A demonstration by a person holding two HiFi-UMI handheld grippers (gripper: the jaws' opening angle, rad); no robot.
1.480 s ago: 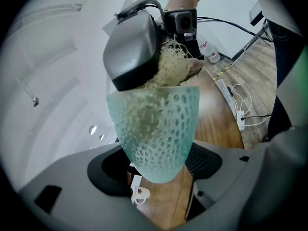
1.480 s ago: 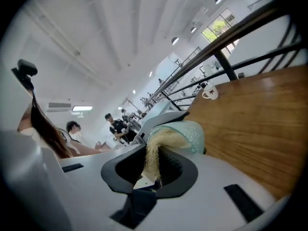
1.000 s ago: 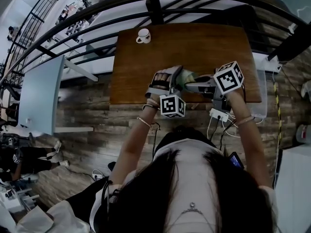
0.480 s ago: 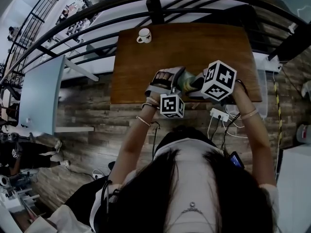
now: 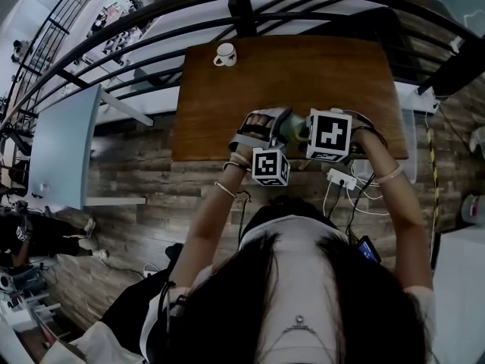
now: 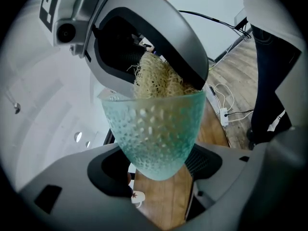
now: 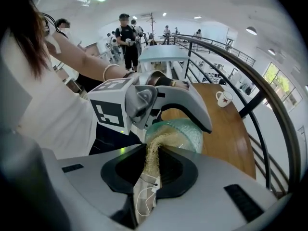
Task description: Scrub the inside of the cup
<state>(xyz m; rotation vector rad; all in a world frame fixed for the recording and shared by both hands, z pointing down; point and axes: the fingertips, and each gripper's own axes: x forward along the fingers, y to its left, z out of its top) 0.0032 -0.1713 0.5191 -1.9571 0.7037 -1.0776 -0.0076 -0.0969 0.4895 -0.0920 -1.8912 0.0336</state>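
- Clamped by its lower wall in the wide-set left tool [image 6: 155, 165]: pale green dimpled glass cup [image 6: 154, 124], raised over the near part of the brown wooden tabletop [image 5: 303, 74], mouth turned toward the other tool.
- Pinched in the nearly closed right tool [image 7: 151, 172]: straw-coloured fibrous scrubber [image 6: 156, 78], far end pushed into the cup's mouth.
- Standing at the tabletop's far left corner, well apart: small white mug with a red star [image 5: 223, 55].

Scrubber [image 6: 156, 78] in cup [image 6: 156, 129] over table's [image 5: 303, 74] near half; mug [image 5: 223, 54] at far-left corner.
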